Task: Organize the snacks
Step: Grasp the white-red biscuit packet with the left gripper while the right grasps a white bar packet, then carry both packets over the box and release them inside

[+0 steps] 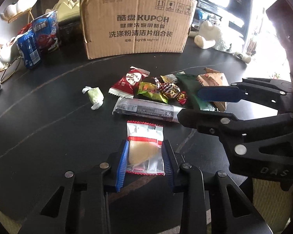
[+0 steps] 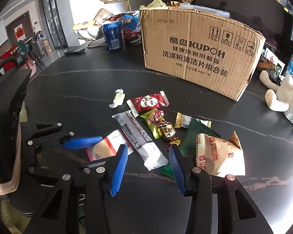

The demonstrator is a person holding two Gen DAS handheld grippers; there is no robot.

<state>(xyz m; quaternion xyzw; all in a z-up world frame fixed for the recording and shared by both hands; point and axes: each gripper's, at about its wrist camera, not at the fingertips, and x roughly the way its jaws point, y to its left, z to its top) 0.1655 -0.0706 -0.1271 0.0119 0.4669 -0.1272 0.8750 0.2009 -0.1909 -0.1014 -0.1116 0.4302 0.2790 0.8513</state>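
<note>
A clear packet with a pale pastry (image 1: 144,146) lies on the dark table (image 1: 48,126), nearest me. My left gripper (image 1: 146,143) is shut on it, one blue pad against each side edge. Behind it lie a long grey bar (image 1: 146,109), a red packet (image 1: 129,81), a green candy packet (image 1: 152,92), a dark green packet (image 1: 193,89) and a Fortune Biscuits bag (image 2: 218,156). My right gripper (image 2: 148,149) stands open, with the white end of the bar (image 2: 156,158) between its fingers and not touched. A tall cardboard box (image 1: 136,23) stands behind the pile.
A wrapped pale green candy (image 1: 94,96) lies apart at the left. A blue can (image 2: 113,37) and a blue snack box (image 1: 46,33) stand left of the box, beside white dishes on gold stands (image 1: 19,5). A white plush toy (image 2: 283,97) sits at the right.
</note>
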